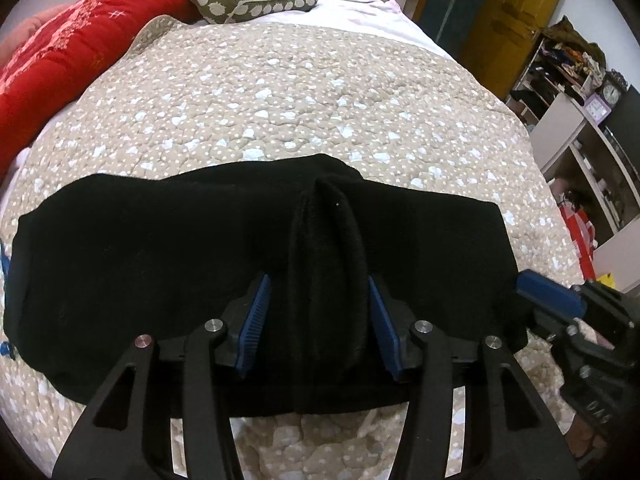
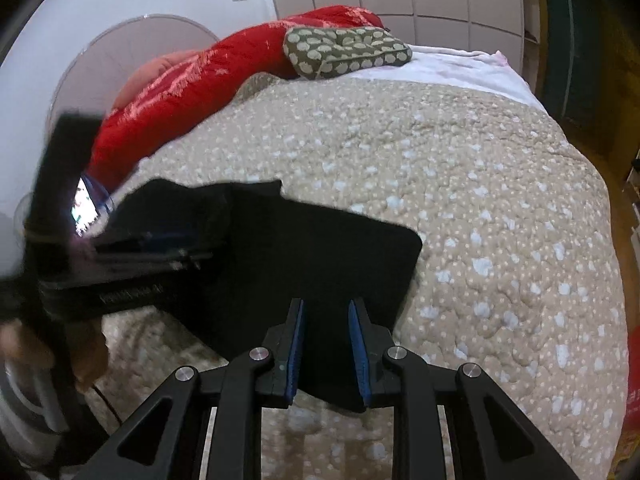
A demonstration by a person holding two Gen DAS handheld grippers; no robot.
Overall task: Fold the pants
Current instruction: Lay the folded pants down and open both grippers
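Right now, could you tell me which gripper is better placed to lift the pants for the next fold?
Probably the left gripper: a raised ridge of the pants stands between its fingers. The right gripper only straddles their corner.

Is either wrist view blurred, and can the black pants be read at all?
Left wrist view: sharp, fisheye-bent edges, pants nearly featureless black. Right wrist view: left gripper at the frame's left smeared by motion blur, quilt soft.
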